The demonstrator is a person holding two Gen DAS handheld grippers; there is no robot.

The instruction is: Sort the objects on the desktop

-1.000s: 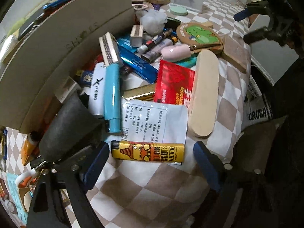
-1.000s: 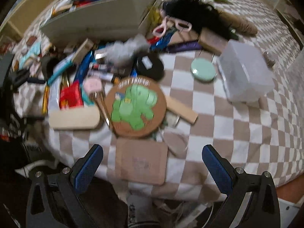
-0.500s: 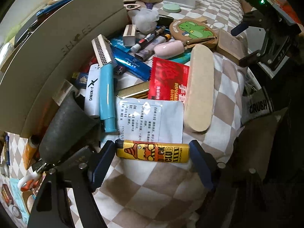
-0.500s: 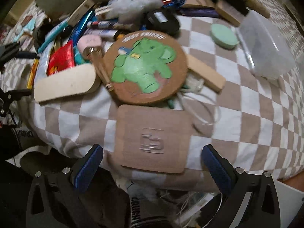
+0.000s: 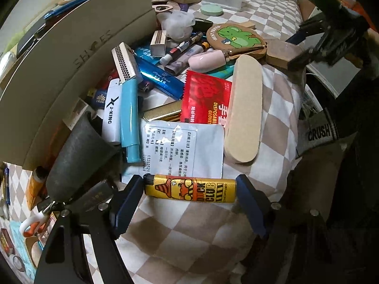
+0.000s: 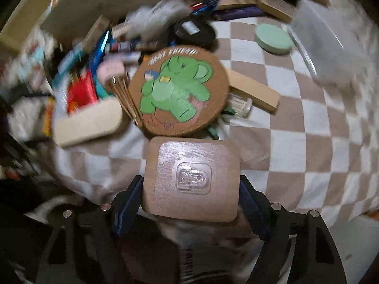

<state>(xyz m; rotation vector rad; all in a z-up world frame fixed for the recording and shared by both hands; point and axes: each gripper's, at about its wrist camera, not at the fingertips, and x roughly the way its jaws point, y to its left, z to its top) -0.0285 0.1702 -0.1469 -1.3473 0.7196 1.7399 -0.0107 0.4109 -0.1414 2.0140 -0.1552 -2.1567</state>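
Observation:
A yellow lighter (image 5: 196, 190) lies crosswise on the checkered cloth near the table's front edge. My left gripper (image 5: 188, 185) is shut on it, one blue pad against each end. A brown square card (image 6: 191, 165) with a clear plastic hook stuck on it lies at the cloth's edge. My right gripper (image 6: 191, 187) points down over it with its jaws closing, and the pads meet the card's left and right edges. In the left wrist view the right gripper (image 5: 293, 49) shows at the upper right over the same card (image 5: 279, 52).
A beige shoe box (image 5: 71, 54) walls the left side. Clutter fills the middle: red glove packet (image 5: 206, 94), beige oval case (image 5: 246, 108), white sachet (image 5: 182, 151), round elephant coaster (image 6: 180, 90), green disc (image 6: 272, 37), translucent box (image 6: 331, 47). The cloth drops off just below both grippers.
My left gripper came down around the yellow lighter and closed onto its ends. My right gripper sank toward the brown card, and its jaws narrowed to the card's edges.

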